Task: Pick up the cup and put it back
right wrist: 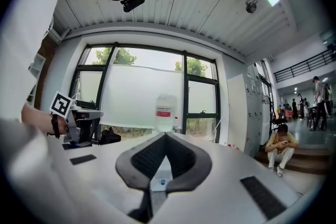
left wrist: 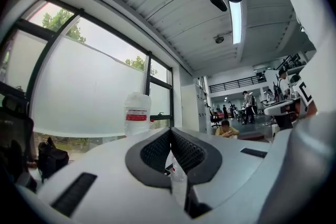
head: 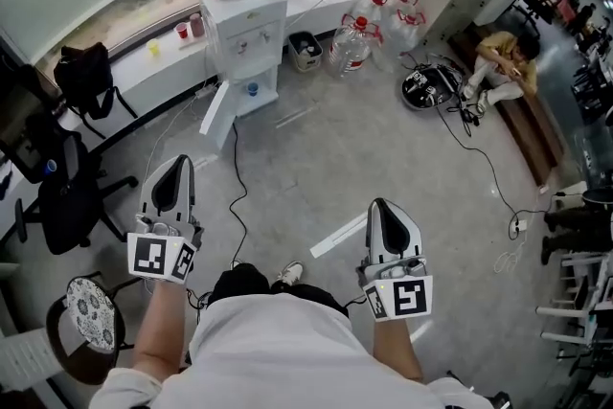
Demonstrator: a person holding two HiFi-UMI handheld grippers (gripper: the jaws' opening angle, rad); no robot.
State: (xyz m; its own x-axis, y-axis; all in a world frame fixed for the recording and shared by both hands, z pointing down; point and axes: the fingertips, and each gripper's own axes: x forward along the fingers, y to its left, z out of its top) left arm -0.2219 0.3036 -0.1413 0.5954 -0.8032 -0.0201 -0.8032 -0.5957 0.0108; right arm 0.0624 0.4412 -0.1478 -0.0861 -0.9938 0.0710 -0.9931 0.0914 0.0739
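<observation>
You're holding both grippers low in the head view, above the grey floor (head: 383,148). The left gripper (head: 176,166) has its jaws pressed together with nothing between them. The right gripper (head: 381,208) is the same, jaws tip to tip and empty. The red cup (head: 182,31) sits at the upper left on the window ledge (head: 144,77), just left of the water dispenser (head: 244,38). 1 paler cup (head: 196,24) stands beside it, well apart from both grippers.
</observation>
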